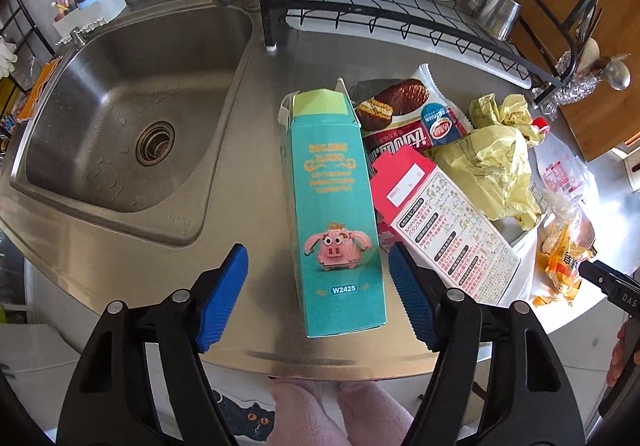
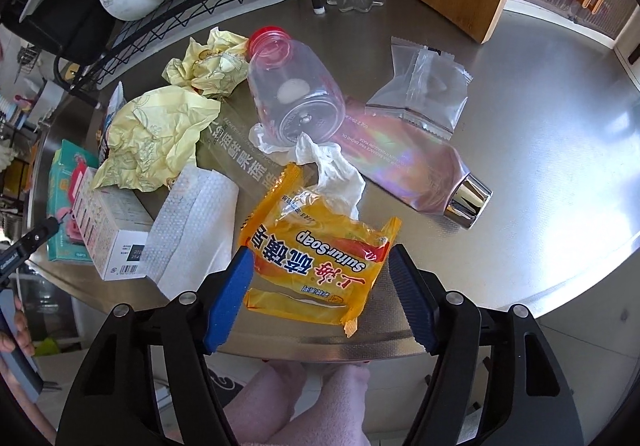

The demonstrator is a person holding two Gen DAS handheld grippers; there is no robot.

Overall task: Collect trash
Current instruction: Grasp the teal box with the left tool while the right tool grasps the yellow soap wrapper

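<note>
A teal carton with a pink pig picture [image 1: 334,205] lies on the steel counter [image 1: 248,173] and runs lengthways between the blue pads of my left gripper [image 1: 318,252]. The jaws stand apart; the left pad is clear of the carton and the right pad is close beside its edge. In the right wrist view, a yellow sulfur soap wrapper [image 2: 316,262] lies between the pads of my right gripper [image 2: 320,252]. Its left pad sits at the wrapper's edge and the right pad is apart from it. Both grippers point steeply down at the counter.
A sink [image 1: 120,117] lies left of the carton. More litter fills the counter: a red-and-white box [image 1: 448,230], crumpled yellow paper [image 2: 156,137], a chocolate pie wrapper [image 1: 404,113], a clear bottle with a red cap [image 2: 292,89], a clear bag [image 2: 424,85], a shiny pouch [image 2: 412,169]. A dish rack [image 1: 400,17] stands behind.
</note>
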